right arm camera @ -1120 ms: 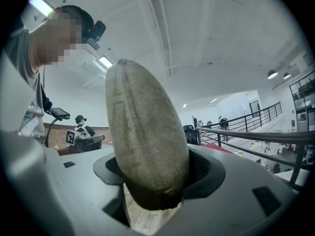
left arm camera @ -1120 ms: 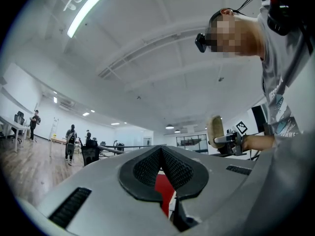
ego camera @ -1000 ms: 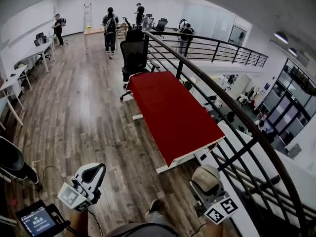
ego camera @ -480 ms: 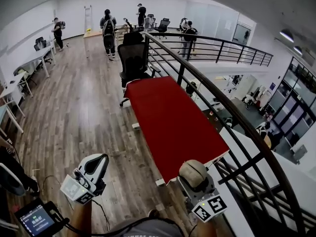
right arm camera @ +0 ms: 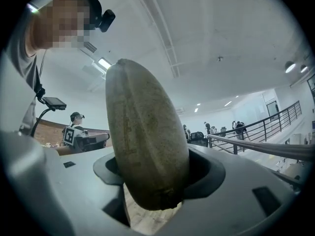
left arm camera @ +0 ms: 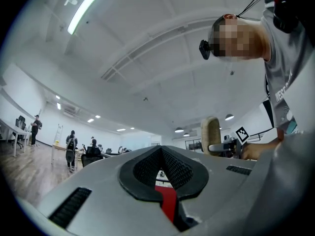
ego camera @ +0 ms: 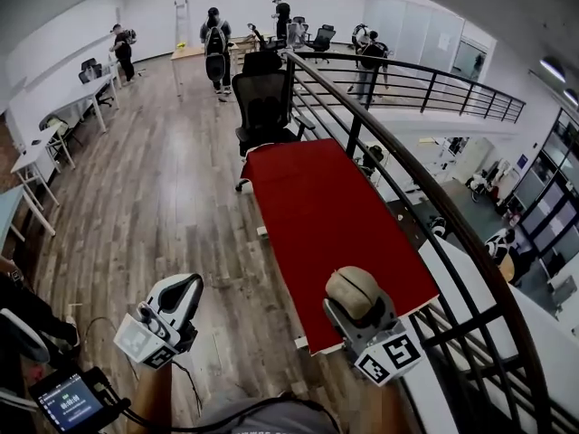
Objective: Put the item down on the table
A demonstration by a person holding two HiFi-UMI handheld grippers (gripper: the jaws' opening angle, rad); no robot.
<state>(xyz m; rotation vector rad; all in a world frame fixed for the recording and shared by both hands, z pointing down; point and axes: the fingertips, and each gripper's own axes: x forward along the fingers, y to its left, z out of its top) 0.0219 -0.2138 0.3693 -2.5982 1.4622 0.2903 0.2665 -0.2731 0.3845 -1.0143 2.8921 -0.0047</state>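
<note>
Open office on an upper level, seen steeply from above. Largest: plank floor (ego camera: 136, 197), taking up the left half of the head view. Next, long red table (ego camera: 335, 197), running away from the viewer, bare on top, far end just beside a black chair (ego camera: 264, 98). Black railing (ego camera: 398, 165) curving close along the table's right side, a lower storey beyond it. White desks (ego camera: 41, 147) along the left wall. Several standing people (ego camera: 216, 39) at the far end, well apart from the table. Right gripper (ego camera: 355, 301) over the table's near end, jaws clamped on the item (ego camera: 351, 283), a tan, oblong, faintly ridged body with one end seated between the jaws and the rest standing out past them. Contact with the tabletop not discernible. Left gripper (ego camera: 184, 292) over the floor, left of the table and apart from it, jaws together with nothing held, only a thin slit showing red behind. Small lit screen (ego camera: 68, 403) at the lower left corner, partly cut off by the frame. Table's near corner hidden behind the right gripper.
</note>
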